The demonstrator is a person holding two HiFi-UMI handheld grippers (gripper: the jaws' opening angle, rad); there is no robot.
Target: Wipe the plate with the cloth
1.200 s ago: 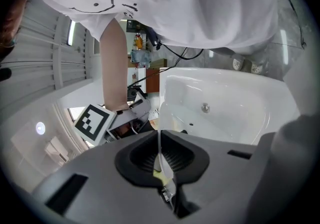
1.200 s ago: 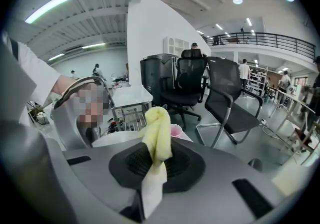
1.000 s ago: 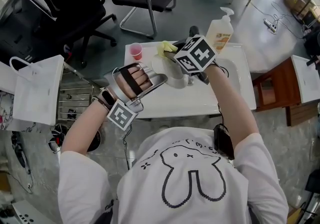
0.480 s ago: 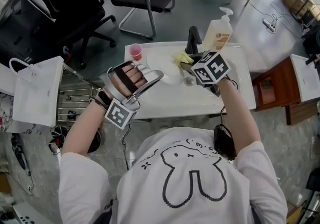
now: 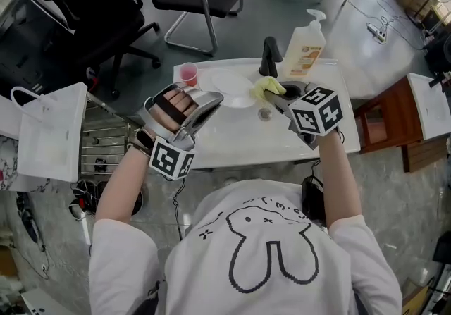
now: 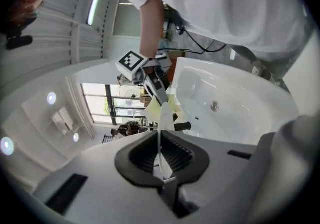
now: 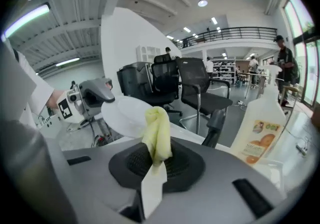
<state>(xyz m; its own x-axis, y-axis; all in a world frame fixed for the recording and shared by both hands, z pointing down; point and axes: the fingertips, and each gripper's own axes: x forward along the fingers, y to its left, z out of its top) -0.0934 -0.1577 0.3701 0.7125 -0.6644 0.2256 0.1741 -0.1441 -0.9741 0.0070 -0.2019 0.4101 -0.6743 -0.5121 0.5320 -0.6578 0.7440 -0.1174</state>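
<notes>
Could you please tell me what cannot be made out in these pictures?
- Left gripper view: the plate shows edge-on, so its face is unseen.
- Head view: the pink cup is too small to show contents.
- Right gripper view: print on the soap bottle is too blurred to read.

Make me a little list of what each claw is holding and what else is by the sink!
left claw: shut on the plate, gripping its rim
right claw: shut on the cloth, which is yellow
cloth and plate: cloth is just right of the plate in the head view; can't tell if they touch
underneath: white sink
on the sink's edge: pink cup, soap bottle, black tap
</notes>
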